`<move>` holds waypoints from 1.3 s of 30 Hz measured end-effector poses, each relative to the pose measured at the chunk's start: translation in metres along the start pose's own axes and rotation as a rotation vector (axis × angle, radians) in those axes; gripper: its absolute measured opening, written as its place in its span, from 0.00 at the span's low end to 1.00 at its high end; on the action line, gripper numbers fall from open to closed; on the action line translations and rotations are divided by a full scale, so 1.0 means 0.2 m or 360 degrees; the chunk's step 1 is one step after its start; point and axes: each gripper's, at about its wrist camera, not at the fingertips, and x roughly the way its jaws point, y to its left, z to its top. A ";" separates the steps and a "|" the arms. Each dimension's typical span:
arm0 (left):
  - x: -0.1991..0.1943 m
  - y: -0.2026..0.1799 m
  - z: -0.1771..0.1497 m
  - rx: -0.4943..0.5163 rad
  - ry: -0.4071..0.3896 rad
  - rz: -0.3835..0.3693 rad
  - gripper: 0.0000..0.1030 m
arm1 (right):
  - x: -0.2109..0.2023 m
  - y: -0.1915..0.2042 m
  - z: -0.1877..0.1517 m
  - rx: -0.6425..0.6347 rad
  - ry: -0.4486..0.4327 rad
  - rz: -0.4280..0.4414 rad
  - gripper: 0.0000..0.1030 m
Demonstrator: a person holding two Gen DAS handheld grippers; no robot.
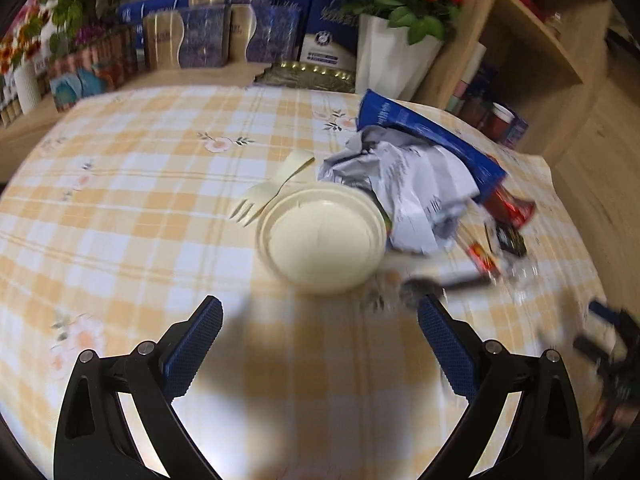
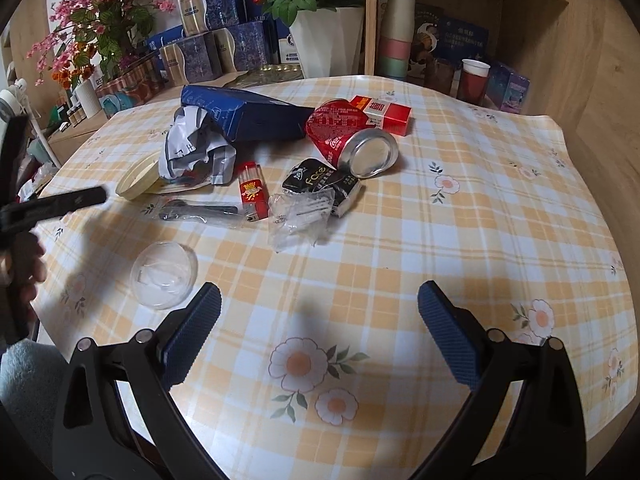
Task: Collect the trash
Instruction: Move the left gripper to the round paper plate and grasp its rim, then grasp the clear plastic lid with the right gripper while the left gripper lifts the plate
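Note:
Trash lies scattered on a checked tablecloth. In the left wrist view my left gripper (image 1: 320, 328) is open just short of a cream plastic lid (image 1: 322, 236), with a cream fork (image 1: 272, 194), crumpled grey paper (image 1: 404, 184) and a blue carton (image 1: 432, 136) beyond it. In the right wrist view my right gripper (image 2: 320, 320) is open above bare cloth. Ahead lie a clear dome lid (image 2: 164, 274), a black spoon (image 2: 196, 211), a red lighter (image 2: 253, 192), a clear wrapper (image 2: 302, 214), a black tissue pack (image 2: 324, 184), a crushed red can (image 2: 352, 140) and a red cigarette pack (image 2: 384, 114).
White pots of red flowers (image 2: 328, 40), blue gift boxes (image 2: 216, 44) and jars crowd the table's back edge. A wooden shelf (image 2: 460, 20) with stacked cups stands at the right. The left gripper and a hand (image 2: 24, 276) show at the right wrist view's left edge.

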 end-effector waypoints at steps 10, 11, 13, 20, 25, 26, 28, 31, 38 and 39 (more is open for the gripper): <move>0.24 -0.01 0.14 -0.0043 0.0071 0.0102 0.93 | 0.08 0.01 0.00 0.0010 0.0027 0.0032 0.94; 0.25 0.00 0.15 -0.0063 0.0077 0.0096 0.93 | 0.09 0.01 -0.01 0.0011 0.0032 0.0033 0.94; 0.27 0.01 0.16 -0.0094 0.0086 0.0079 0.92 | 0.09 0.02 -0.01 0.0007 0.0039 0.0045 0.94; 0.19 0.01 0.12 -0.0018 0.0095 0.0033 0.80 | 0.13 0.15 -0.02 -0.0064 0.0060 0.0145 0.94; 0.05 0.03 0.04 0.0007 0.0073 0.0006 0.80 | 0.19 0.34 -0.02 -0.0206 0.0067 0.0222 0.94; 0.02 0.03 0.01 0.0010 0.0086 -0.0029 0.80 | 0.21 0.39 -0.03 -0.0248 0.0073 0.0242 0.94; -0.03 0.04 -0.03 0.0011 0.0113 -0.0097 0.80 | 0.23 0.47 -0.03 -0.0316 0.0078 0.0269 0.94; -0.11 0.04 -0.09 0.0051 0.0113 -0.0111 0.80 | 0.28 0.55 -0.02 -0.0392 0.0093 0.0274 0.91; -0.25 0.05 -0.19 0.0088 0.0069 -0.0097 0.80 | 0.35 0.62 0.03 -0.0435 0.0155 0.0284 0.82; -0.26 0.05 -0.19 0.0083 0.0061 -0.0092 0.80 | 0.35 0.62 0.03 -0.0434 0.0148 0.0284 0.82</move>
